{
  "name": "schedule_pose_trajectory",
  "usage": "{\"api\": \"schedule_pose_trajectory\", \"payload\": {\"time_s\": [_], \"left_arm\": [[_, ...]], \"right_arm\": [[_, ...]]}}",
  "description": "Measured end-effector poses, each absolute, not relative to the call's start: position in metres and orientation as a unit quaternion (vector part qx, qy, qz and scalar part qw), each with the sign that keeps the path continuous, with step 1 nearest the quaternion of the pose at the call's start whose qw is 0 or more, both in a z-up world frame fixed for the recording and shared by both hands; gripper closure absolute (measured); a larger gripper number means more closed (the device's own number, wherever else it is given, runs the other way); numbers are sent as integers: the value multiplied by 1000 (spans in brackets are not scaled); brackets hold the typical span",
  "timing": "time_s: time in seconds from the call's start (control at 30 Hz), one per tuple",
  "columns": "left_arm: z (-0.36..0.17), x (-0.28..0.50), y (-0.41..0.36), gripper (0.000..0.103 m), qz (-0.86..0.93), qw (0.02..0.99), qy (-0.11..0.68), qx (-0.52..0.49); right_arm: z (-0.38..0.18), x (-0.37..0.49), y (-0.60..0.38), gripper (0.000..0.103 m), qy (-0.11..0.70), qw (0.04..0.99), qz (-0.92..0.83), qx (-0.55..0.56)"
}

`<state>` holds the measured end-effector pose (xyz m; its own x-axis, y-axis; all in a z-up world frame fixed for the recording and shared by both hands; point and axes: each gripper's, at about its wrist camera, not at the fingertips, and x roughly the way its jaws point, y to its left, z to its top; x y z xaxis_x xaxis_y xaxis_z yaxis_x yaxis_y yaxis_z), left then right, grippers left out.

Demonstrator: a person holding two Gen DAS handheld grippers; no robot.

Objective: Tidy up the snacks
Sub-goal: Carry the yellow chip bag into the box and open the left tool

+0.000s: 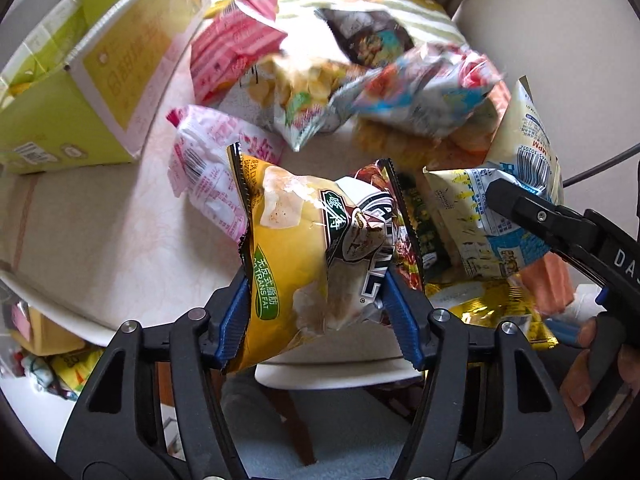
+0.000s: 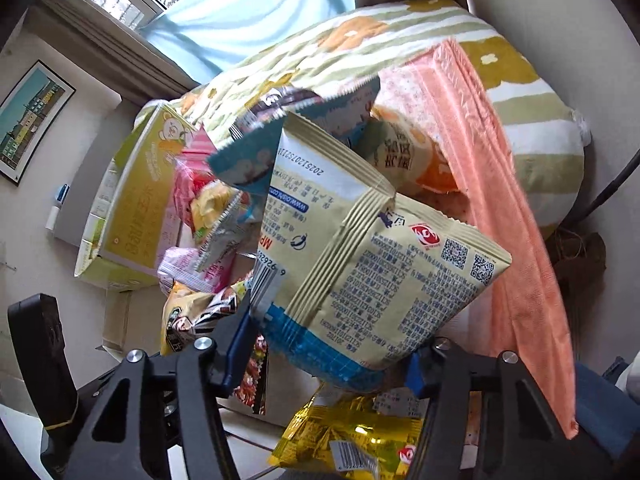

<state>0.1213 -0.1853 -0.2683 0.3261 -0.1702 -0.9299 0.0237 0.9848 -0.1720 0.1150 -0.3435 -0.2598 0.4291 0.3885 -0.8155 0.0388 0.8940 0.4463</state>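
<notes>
My left gripper [image 1: 316, 316] is shut on a yellow chip bag [image 1: 304, 248] and holds it above the table's near edge. My right gripper [image 2: 332, 352] is shut on a cream snack bag with blue print [image 2: 360, 264], lifted off the pile; this bag [image 1: 496, 208] and the right gripper's finger [image 1: 532, 212] also show at the right of the left wrist view. A heap of snack bags [image 1: 360, 84] lies on the white table [image 1: 112, 240]. An open yellow-green cardboard box [image 1: 80, 80] stands at the table's left; it also shows in the right wrist view [image 2: 132, 208].
A pink-and-white bag [image 1: 208, 168] lies beside the box. A gold foil bag [image 2: 352, 436] lies below my right gripper. A long salmon-pink packet [image 2: 500, 220] leans at the right. A striped floral cushion [image 2: 520, 112] lies behind the pile. More snacks [image 1: 52, 356] lie below the table's left edge.
</notes>
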Motion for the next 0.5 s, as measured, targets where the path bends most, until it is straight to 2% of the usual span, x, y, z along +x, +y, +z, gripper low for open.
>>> {"api": "schedule_pose_trajectory", "payload": {"time_s": [0.5], "left_arm": [[-163, 114, -140, 44, -29, 883, 463, -76]], "right_arm": [[-181, 111, -326, 47, 464, 866, 137, 128]]}}
